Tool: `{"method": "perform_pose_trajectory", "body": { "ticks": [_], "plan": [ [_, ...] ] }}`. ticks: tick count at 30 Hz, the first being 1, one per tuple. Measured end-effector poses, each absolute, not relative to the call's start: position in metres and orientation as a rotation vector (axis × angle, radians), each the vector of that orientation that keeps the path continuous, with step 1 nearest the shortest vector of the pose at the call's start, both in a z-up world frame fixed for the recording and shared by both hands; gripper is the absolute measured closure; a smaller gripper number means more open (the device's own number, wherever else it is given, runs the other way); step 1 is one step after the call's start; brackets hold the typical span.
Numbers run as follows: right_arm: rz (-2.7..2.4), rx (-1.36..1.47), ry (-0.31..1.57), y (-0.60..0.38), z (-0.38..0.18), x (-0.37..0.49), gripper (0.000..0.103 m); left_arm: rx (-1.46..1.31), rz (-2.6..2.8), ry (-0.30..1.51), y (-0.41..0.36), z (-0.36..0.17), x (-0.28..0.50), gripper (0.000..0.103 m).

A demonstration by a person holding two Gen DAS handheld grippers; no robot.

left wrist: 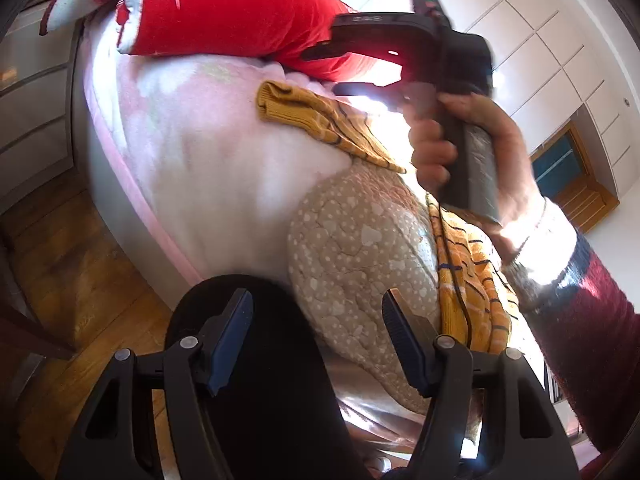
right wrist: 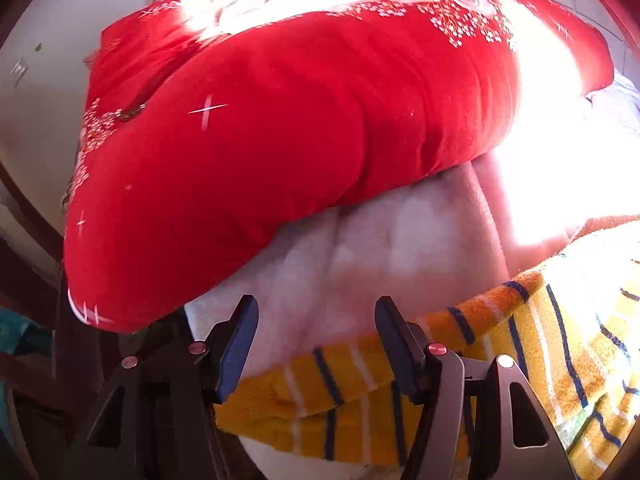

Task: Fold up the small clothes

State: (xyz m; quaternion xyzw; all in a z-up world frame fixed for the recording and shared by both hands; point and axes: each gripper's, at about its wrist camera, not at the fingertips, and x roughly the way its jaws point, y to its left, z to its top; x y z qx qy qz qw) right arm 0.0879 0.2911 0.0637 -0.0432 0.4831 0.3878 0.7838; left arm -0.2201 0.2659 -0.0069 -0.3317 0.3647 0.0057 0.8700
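Observation:
A small mustard-yellow knit garment with dark and white stripes (left wrist: pixel 320 120) lies on the pale pink blanket (left wrist: pixel 208 152); part of it (left wrist: pixel 472 280) also drapes over a beige heart-print cushion (left wrist: pixel 360 264). My left gripper (left wrist: pixel 316 320) is open and empty, above the cushion's near edge. My right gripper (left wrist: pixel 320 68), held in a hand, is open above the garment's far end. In the right wrist view the right gripper (right wrist: pixel 316 332) is open just above the garment's striped edge (right wrist: pixel 340 384), touching nothing that I can see.
A big red pillow with white patterns (right wrist: pixel 300 120) lies on the blanket just behind the garment. The bed edge and wooden floor (left wrist: pixel 80 264) are at the left. White cupboards (left wrist: pixel 540 40) stand behind.

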Motion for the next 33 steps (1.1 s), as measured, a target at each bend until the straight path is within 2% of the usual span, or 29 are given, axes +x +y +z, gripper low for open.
{"method": "perform_pose_trajectory", "body": {
  "ticks": [6, 15, 21, 22, 23, 24, 25, 26, 28, 33],
  "plan": [
    [0.935, -0.237, 0.982, 0.277, 0.071, 0.021, 0.034, -0.73, 0.05, 0.776, 0.281, -0.019, -0.223, 0.036],
    [0.882, -0.292, 1.066, 0.31, 0.033, 0.039, 0.034, -0.724, 0.033, 0.749, 0.282, -0.013, -0.222, 0.036],
    [0.821, -0.445, 0.985, 0.345, 0.027, 0.027, 0.021, -0.718, 0.025, 0.758, 0.28, -0.012, -0.219, 0.036],
    [0.802, -0.479, 0.971, 0.35, 0.025, 0.024, 0.024, -0.718, 0.025, 0.761, 0.279, -0.012, -0.219, 0.036],
    [0.792, -0.494, 0.961, 0.352, 0.024, 0.023, 0.037, -0.717, 0.025, 0.762, 0.279, -0.012, -0.22, 0.036],
    [0.79, -0.482, 0.956, 0.349, 0.026, 0.022, 0.046, -0.717, 0.026, 0.761, 0.279, -0.01, -0.22, 0.036],
    [0.796, -0.444, 0.961, 0.344, 0.029, 0.024, 0.062, -0.715, 0.025, 0.757, 0.278, -0.009, -0.22, 0.036],
    [0.788, -0.407, 0.964, 0.337, 0.036, 0.027, 0.083, -0.711, 0.025, 0.756, 0.278, -0.008, -0.22, 0.036],
    [0.774, -0.322, 0.955, 0.32, 0.054, 0.037, 0.089, -0.697, 0.026, 0.757, 0.277, -0.006, -0.218, 0.036],
    [0.713, -0.102, 0.866, 0.231, 0.117, 0.066, 0.09, -0.654, 0.008, 0.745, 0.265, 0.011, -0.211, 0.036]
  ]
}}
